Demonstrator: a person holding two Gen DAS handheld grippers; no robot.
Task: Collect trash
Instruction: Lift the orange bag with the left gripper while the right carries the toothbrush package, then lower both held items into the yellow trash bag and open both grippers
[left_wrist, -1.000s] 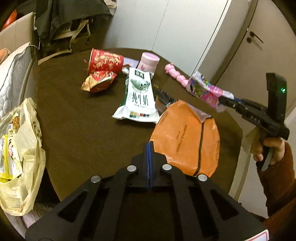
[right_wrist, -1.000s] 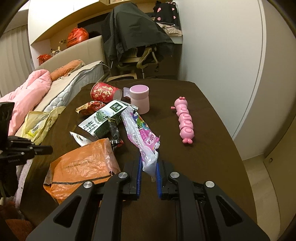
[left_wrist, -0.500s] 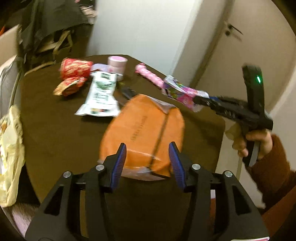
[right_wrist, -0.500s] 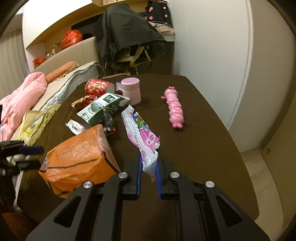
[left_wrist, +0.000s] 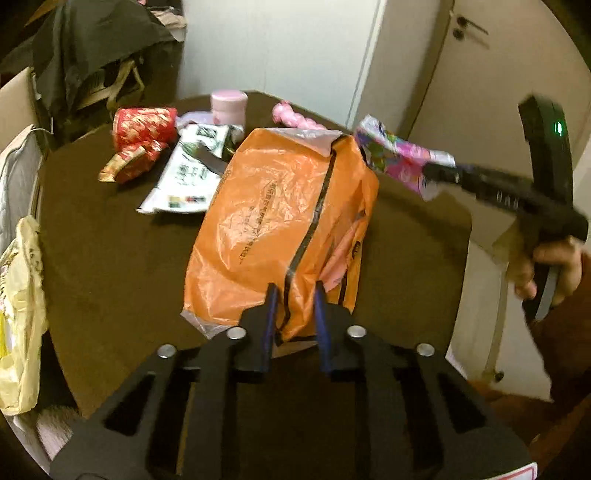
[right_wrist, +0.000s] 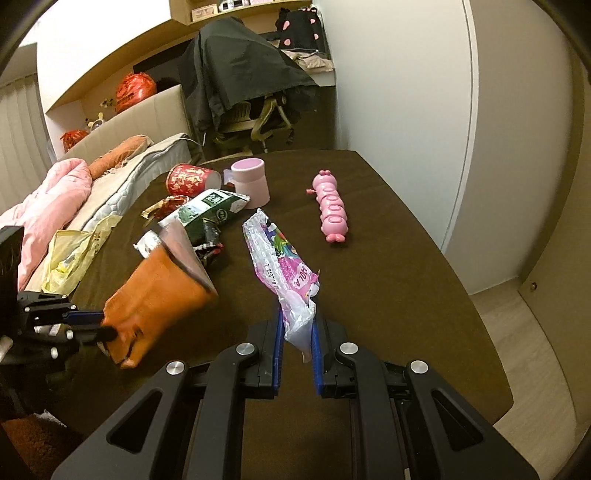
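bare tabletop (right_wrist: 388, 258) on the near and right side, open lane between the pink wrapper (right_wrist: 284, 273) and the pink toy (right_wrist: 330, 210). far-left is cluttered: red cup (right_wrist: 186, 179), pink mug (right_wrist: 251, 181), milk carton (right_wrist: 207, 210), foil wrapper (right_wrist: 166, 205) packed close together. orange bag (left_wrist: 284, 221) blocks the middle ahead of the left gripper (left_wrist: 295, 314). yellow bag (left_wrist: 18, 306) hangs off the left edge.

Dim warm light, fisheye edges, motion blur
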